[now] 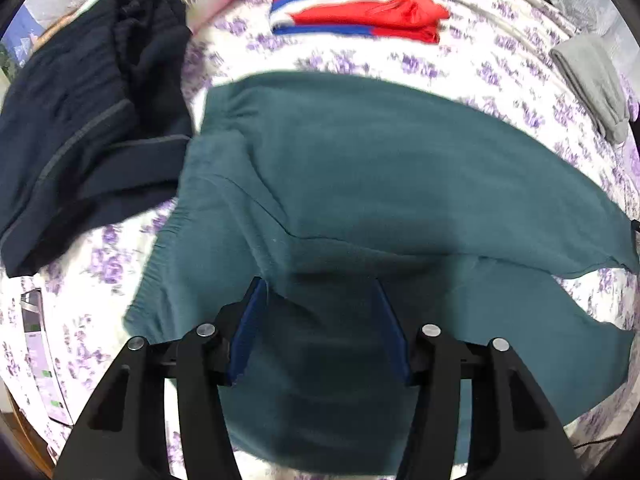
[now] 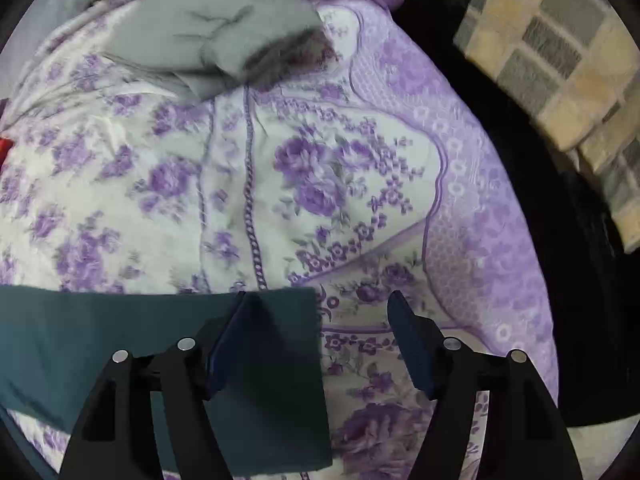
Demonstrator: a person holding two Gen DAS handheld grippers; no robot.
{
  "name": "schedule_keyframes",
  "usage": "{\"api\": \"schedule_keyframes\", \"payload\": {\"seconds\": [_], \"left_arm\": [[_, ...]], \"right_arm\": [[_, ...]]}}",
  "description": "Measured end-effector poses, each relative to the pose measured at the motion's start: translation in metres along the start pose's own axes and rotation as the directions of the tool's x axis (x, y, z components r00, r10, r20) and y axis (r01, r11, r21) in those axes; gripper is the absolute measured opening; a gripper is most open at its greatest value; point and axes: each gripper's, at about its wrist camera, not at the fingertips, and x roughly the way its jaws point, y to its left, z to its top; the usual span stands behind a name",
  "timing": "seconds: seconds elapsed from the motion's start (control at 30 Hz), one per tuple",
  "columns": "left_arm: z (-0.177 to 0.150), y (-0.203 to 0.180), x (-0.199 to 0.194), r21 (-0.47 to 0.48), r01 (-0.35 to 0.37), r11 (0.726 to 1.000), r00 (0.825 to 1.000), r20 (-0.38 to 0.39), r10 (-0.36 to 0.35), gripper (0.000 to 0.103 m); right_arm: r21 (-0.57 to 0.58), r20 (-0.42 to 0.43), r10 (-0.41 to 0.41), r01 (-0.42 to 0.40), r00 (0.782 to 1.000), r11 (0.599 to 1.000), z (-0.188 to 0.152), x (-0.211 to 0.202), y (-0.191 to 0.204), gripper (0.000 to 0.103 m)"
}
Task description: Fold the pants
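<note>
Teal green pants (image 1: pixel 360 184) lie spread on a purple-flowered bedspread (image 1: pixel 460 72), waistband toward the left, one leg folded over the other. My left gripper (image 1: pixel 318 286) is open and hovers over the pants near their lower middle. In the right wrist view the leg end of the pants (image 2: pixel 140 340) lies at the lower left, its hem edge between my fingers. My right gripper (image 2: pixel 318 298) is open, left finger over the teal cloth, right finger over the bedspread (image 2: pixel 320 176).
Dark navy clothes (image 1: pixel 92 112) lie in a heap at the left. Folded red pants with blue and white stripes (image 1: pixel 352 4) lie at the back. Grey garments lie at the right (image 1: pixel 592 80) and far end (image 2: pixel 208 32). The bed's edge drops to dark floor (image 2: pixel 560 240).
</note>
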Motion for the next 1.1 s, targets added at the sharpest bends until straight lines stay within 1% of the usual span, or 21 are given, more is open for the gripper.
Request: {"api": "schedule_keyframes", "payload": {"seconds": [0.07, 0.1, 0.2, 0.23, 0.3, 0.33, 0.4, 0.47, 0.53, 0.57, 0.6, 0.63, 0.67, 0.7, 0.73, 0.77, 0.8, 0.83, 0.93, 1.03, 1.1], "left_arm": [[-0.002, 0.003, -0.009, 0.011, -0.006, 1.0, 1.0, 0.023, 0.005, 0.053], [-0.004, 0.006, -0.011, 0.009, -0.012, 1.0, 1.0, 0.025, 0.012, 0.053], [-0.008, 0.015, -0.01, -0.034, -0.019, 0.999, 1.0, 0.017, 0.02, 0.053], [-0.011, 0.019, -0.009, -0.054, -0.016, 0.998, 1.0, 0.01, 0.017, 0.053], [-0.015, 0.024, -0.006, -0.085, -0.02, 0.996, 1.0, -0.007, 0.019, 0.053], [-0.017, 0.024, -0.003, -0.09, -0.029, 0.995, 1.0, -0.014, 0.028, 0.053], [-0.021, 0.026, -0.002, -0.083, -0.05, 0.995, 0.999, -0.019, 0.048, 0.053], [-0.023, 0.029, -0.004, -0.081, -0.064, 0.995, 0.998, -0.02, 0.062, 0.053], [-0.024, 0.036, -0.008, -0.1, -0.062, 0.993, 0.998, -0.01, 0.061, 0.053], [-0.024, 0.041, -0.01, -0.119, -0.06, 0.991, 0.998, -0.007, 0.059, 0.053], [-0.025, 0.044, -0.012, -0.131, -0.057, 0.99, 0.998, -0.005, 0.057, 0.053], [-0.026, 0.049, -0.013, -0.143, -0.052, 0.988, 0.999, -0.003, 0.053, 0.053], [-0.026, 0.052, -0.014, -0.146, -0.054, 0.988, 0.999, -0.003, 0.054, 0.053], [-0.027, 0.054, -0.015, -0.145, -0.06, 0.988, 0.998, -0.002, 0.06, 0.053], [-0.029, 0.057, -0.018, -0.142, -0.061, 0.988, 0.998, 0.003, 0.063, 0.053], [-0.031, 0.061, -0.021, -0.144, -0.058, 0.988, 0.998, 0.005, 0.059, 0.053], [-0.033, 0.064, -0.023, -0.147, -0.053, 0.988, 0.999, 0.005, 0.054, 0.053], [-0.036, 0.07, -0.025, -0.155, -0.045, 0.987, 0.999, 0.004, 0.046, 0.053], [-0.044, 0.087, -0.028, -0.192, -0.032, 0.981, 0.999, -0.006, 0.032, 0.053], [-0.05, 0.101, -0.024, -0.256, 0.014, 0.967, 1.0, -0.021, -0.02, 0.053], [-0.05, 0.104, -0.018, -0.276, 0.042, 0.96, 0.998, -0.033, -0.053, 0.053]], "right_arm": [[0.057, 0.04, 0.062, -0.064, 0.997, 0.996, -0.011, -0.019, -0.017, 0.07], [0.084, 0.04, 0.088, -0.092, 0.995, 0.992, -0.017, -0.024, -0.023, 0.07], [0.113, 0.007, 0.158, -0.158, 0.987, 0.981, -0.044, -0.029, -0.032, 0.07], [0.123, -0.006, 0.181, -0.179, 0.983, 0.976, -0.05, -0.026, -0.029, 0.067], [0.114, -0.091, 0.235, -0.224, 0.968, 0.968, -0.065, -0.006, -0.01, 0.041], [0.102, -0.11, 0.231, -0.221, 0.967, 0.97, -0.069, -0.004, -0.004, 0.026], [0.09, -0.098, 0.234, -0.226, 0.967, 0.97, -0.069, -0.006, 0.001, 0.015], [0.118, -0.056, 0.234, -0.226, 0.971, 0.967, -0.063, -0.016, -0.009, 0.013], [0.15, -0.014, 0.181, -0.177, 0.983, 0.973, -0.059, -0.022, -0.023, 0.011], [0.174, -0.009, 0.088, -0.085, 0.996, 0.981, -0.059, -0.02, -0.031, 0.021], [0.196, -0.038, 0.023, -0.016, 0.999, 0.98, -0.06, -0.015, -0.037, 0.033], [0.21, -0.093, 0.001, 0.019, 0.996, 0.977, -0.062, -0.007, -0.042, 0.048], [0.225, -0.109, 0.003, 0.021, 0.994, 0.974, -0.064, -0.006, -0.046, 0.046], [0.233, -0.083, -0.005, 0.025, 0.997, 0.972, -0.067, -0.014, -0.049, 0.046], [0.226, -0.047, -0.014, 0.024, 0.999, 0.974, -0.071, -0.027, -0.049, 0.05], [0.216, -0.039, 0.0, 0.009, 0.999, 0.976, -0.075, -0.034, -0.049, 0.061], [0.203, -0.042, 0.027, -0.018, 0.999, 0.979, -0.081, -0.04, -0.047, 0.066], [0.19, -0.052, 0.047, -0.036, 0.998, 0.981, -0.089, -0.045, -0.045, 0.069], [0.145, -0.098, 0.066, -0.051, 0.993, 0.988, -0.119, -0.054, -0.033, 0.07], [0.166, -0.129, 0.09, -0.068, 0.988, 0.984, -0.144, -0.06, -0.025, 0.071], [0.188, -0.136, 0.118, -0.091, 0.984, 0.978, -0.155, -0.069, -0.021, 0.071]]}}
